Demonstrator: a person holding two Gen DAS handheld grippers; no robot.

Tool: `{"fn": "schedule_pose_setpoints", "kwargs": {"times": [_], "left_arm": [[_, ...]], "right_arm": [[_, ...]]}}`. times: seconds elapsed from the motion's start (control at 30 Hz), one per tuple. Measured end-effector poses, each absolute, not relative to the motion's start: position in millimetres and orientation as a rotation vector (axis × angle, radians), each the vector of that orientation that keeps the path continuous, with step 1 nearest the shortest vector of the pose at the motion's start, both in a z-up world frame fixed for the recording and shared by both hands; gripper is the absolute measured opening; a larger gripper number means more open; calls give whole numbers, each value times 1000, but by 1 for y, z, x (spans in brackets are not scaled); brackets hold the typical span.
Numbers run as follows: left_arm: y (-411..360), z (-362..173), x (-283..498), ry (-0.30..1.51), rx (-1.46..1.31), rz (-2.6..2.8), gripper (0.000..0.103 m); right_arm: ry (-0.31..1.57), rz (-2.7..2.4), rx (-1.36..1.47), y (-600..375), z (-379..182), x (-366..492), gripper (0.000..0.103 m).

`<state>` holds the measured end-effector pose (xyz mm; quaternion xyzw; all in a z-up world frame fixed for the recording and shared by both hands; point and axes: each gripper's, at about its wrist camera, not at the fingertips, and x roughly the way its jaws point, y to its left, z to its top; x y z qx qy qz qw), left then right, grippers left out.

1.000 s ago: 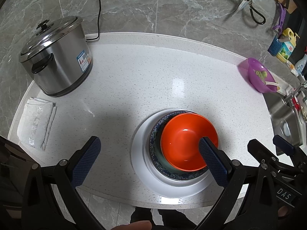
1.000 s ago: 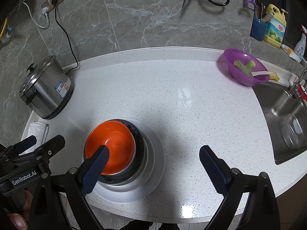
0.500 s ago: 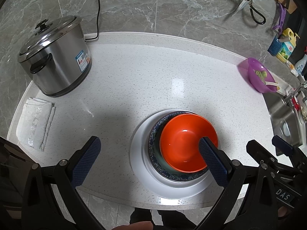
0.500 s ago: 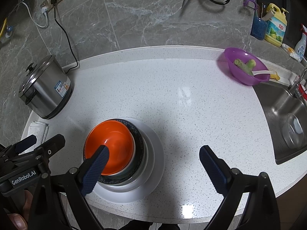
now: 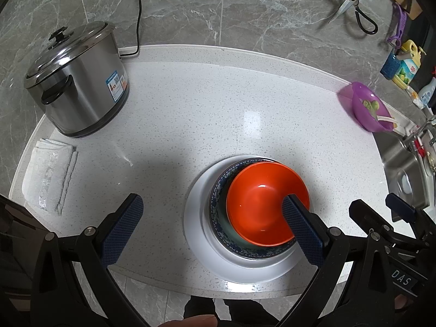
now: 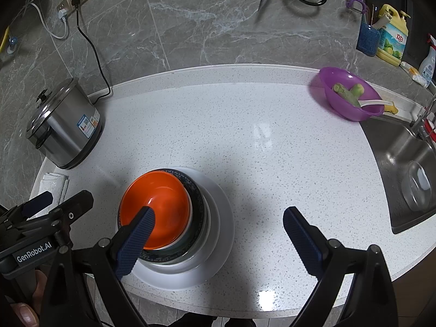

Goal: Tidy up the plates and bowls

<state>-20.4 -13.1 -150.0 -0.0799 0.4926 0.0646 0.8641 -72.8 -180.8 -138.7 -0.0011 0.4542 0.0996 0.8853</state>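
Looking at the stack first: orange bowl (image 5: 261, 207) nests in a blue-patterned bowl (image 5: 218, 199), both on a white plate (image 5: 196, 218) near the front edge of the counter (image 5: 231, 103). Biggest at the bottom, smallest on top, so the pile sits stable; I judge the stacking done or close to it. The orange bowl sits off-centre in the patterned one, toward the right gripper's side. My left gripper (image 5: 209, 223) has its jaws spread wide, holding nothing, right fingertip over the orange bowl's rim; contact I can't tell. My right gripper (image 6: 218, 231) is likewise wide and empty, left fingertip over the same bowl. Further out: steel cooker (image 5: 76, 81) and folded cloth (image 5: 49, 174) on the left, purple bowl (image 6: 348, 92) by the sink (image 6: 408, 163); all well apart from the stack.
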Motion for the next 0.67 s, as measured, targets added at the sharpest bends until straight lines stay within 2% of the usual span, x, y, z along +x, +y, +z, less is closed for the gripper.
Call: {"fn": "schedule_pose_setpoints", "kwargs": {"times": [0.67], "left_arm": [[-12,-151,-16,1024,-167,132,102]], "right_arm": [[954,212,-6,-181,-144,-69,97]]}}
